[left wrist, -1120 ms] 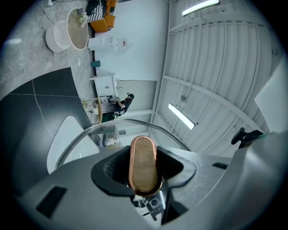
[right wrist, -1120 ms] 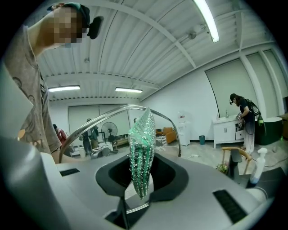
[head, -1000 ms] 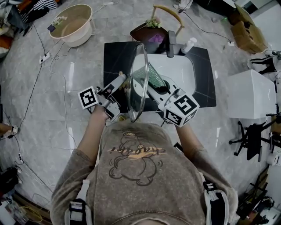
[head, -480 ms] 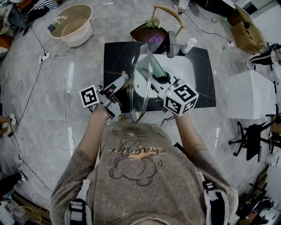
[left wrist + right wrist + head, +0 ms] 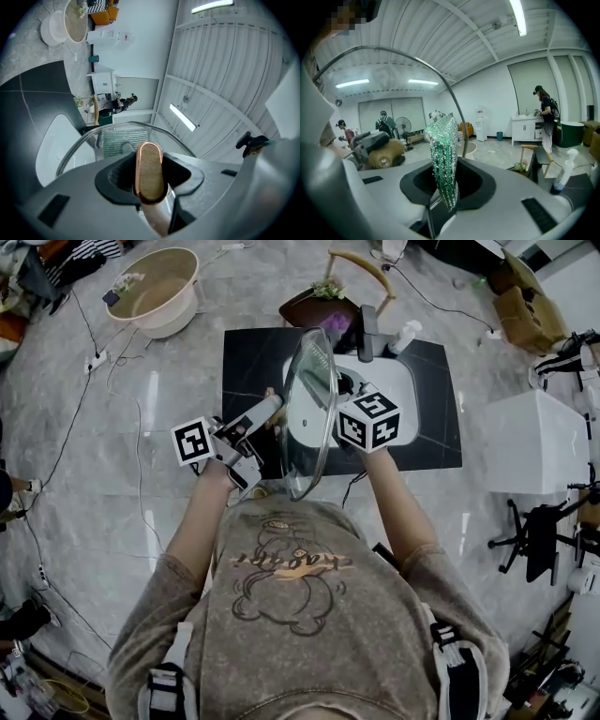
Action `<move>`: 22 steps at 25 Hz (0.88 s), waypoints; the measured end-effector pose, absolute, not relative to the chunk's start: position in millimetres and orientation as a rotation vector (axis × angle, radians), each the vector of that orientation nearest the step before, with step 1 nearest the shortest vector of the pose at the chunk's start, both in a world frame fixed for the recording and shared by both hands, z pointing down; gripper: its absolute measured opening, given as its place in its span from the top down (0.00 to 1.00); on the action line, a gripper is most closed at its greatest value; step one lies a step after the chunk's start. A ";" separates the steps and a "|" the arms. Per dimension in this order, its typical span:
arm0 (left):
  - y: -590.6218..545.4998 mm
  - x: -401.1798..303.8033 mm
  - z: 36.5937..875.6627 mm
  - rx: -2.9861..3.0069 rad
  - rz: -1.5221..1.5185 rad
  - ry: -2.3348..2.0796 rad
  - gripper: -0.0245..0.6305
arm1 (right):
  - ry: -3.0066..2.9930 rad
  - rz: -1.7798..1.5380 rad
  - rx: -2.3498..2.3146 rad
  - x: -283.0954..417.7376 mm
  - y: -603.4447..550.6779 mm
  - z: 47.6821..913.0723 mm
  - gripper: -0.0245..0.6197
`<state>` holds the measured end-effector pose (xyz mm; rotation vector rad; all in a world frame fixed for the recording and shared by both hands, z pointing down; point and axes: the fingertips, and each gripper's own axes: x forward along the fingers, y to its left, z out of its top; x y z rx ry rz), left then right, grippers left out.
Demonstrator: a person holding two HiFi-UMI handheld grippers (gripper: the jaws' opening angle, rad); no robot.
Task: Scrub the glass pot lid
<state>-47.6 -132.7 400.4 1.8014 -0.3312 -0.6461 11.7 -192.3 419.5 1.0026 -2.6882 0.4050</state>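
The glass pot lid [image 5: 309, 418] stands on edge above the white sink [image 5: 398, 399]. My left gripper [image 5: 270, 407] is shut on the lid's brown, copper-rimmed knob [image 5: 150, 171] from the left side. My right gripper [image 5: 340, 390] is shut on a green sparkly scrub cloth [image 5: 444, 154], which lies against the lid's other face. Through the glass in the left gripper view the cloth [image 5: 119, 140] shows behind the lid's metal rim [image 5: 117, 125]. In the right gripper view the rim [image 5: 445, 89] arcs overhead and the knob [image 5: 384, 157] shows through the glass.
The sink sits in a black counter [image 5: 248, 362] with a dark faucet [image 5: 366, 334] and a white spray bottle [image 5: 405, 334] at its back. On the floor are a beige basin [image 5: 159, 292], a wooden chair [image 5: 352, 273] and a white box [image 5: 534, 442]. Cables trail at left.
My right gripper has slid away from me along the lid toward the faucet, taking the green cloth with it. The left gripper and the lid have stayed almost still.
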 end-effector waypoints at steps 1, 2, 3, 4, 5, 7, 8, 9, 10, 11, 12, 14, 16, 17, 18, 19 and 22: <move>-133.9 -48.3 399.0 1.801 -0.651 -0.327 0.70 | -2.669 0.417 0.992 10.1 -194.4 428.2 0.82; -135.3 -48.9 397.6 1.802 -0.655 -0.325 0.70 | -2.649 0.429 0.978 8.3 -195.4 437.2 0.82; -136.8 -49.5 396.4 1.804 -0.657 -0.326 0.70 | -2.632 0.441 0.964 6.4 -195.1 445.6 0.82; -138.2 -49.9 395.5 1.806 -0.657 -0.329 0.70 | -2.622 0.453 0.951 4.0 -193.7 452.4 0.82; -139.4 -50.4 395.1 1.806 -0.657 -0.335 0.70 | -2.619 0.464 0.937 1.3 -191.3 457.5 0.82; -141.7 -52.1 396.1 1.792 -0.664 -0.349 0.70 | -2.619 0.479 0.903 -4.7 -184.8 465.4 0.82; -142.8 -53.5 397.0 1.782 -0.673 -0.355 0.70 | -2.617 0.483 0.882 -7.6 -180.9 469.0 0.82; -144.0 -55.1 397.9 1.774 -0.684 -0.360 0.70 | -2.613 0.486 0.859 -10.2 -176.7 472.4 0.82; -145.5 -56.6 398.5 1.768 -0.695 -0.364 0.70 | -2.609 0.488 0.834 -12.5 -172.2 475.7 0.82; -147.2 -58.1 398.8 1.764 -0.706 -0.367 0.70 | -2.606 0.491 0.807 -14.5 -167.5 478.8 0.82; -149.3 -59.7 398.5 1.763 -0.715 -0.370 0.70 | -2.604 0.495 0.778 -16.6 -162.5 481.7 0.82; -154.4 -62.5 396.9 1.767 -0.727 -0.382 0.70 | -2.601 0.507 0.712 -21.2 -150.8 486.9 0.82; -159.0 -65.0 395.7 1.770 -0.735 -0.397 0.70 | -2.600 0.523 0.652 -25.5 -138.0 491.9 0.82; -160.8 -66.2 395.9 1.769 -0.738 -0.403 0.70 | -2.602 0.532 0.629 -27.2 -132.3 494.0 0.82; -162.5 -67.6 396.5 1.765 -0.743 -0.408 0.70 | -2.606 0.542 0.609 -28.6 -127.3 495.0 0.82; -164.0 -69.2 397.3 1.760 -0.749 -0.412 0.70 | -2.612 0.552 0.590 -29.9 -122.6 494.6 0.82; -167.5 -74.6 400.8 1.741 -0.771 -0.427 0.70 | -2.620 0.561 0.522 -32.1 -107.1 490.5 0.82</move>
